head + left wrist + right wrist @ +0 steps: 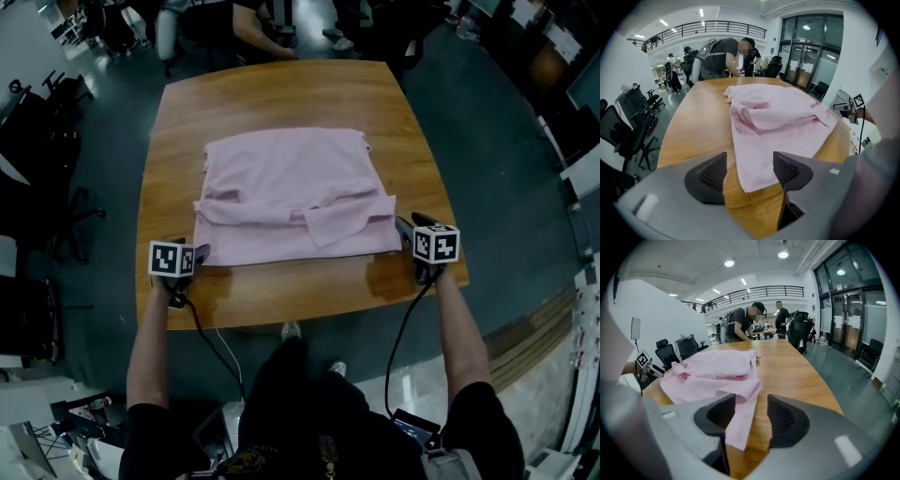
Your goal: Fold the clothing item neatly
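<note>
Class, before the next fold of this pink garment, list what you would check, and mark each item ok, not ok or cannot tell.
1. Left tongs open, nothing gripped: ok.
2. Right tongs open, nothing gripped: ok.
3. Pink garment wholly on the table: ok.
4. A near corner lies ahead of each tongs: ok.
5. Top layers smooth: not ok, a flap lies rumpled.
6. Layers underneath flat: cannot tell.

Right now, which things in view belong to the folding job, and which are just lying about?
Job: pink shirt, part-folded on the wooden table; left tongs and right tongs, both open at its near corners.
Just about: office chairs beside the table; people at its far end.
</note>
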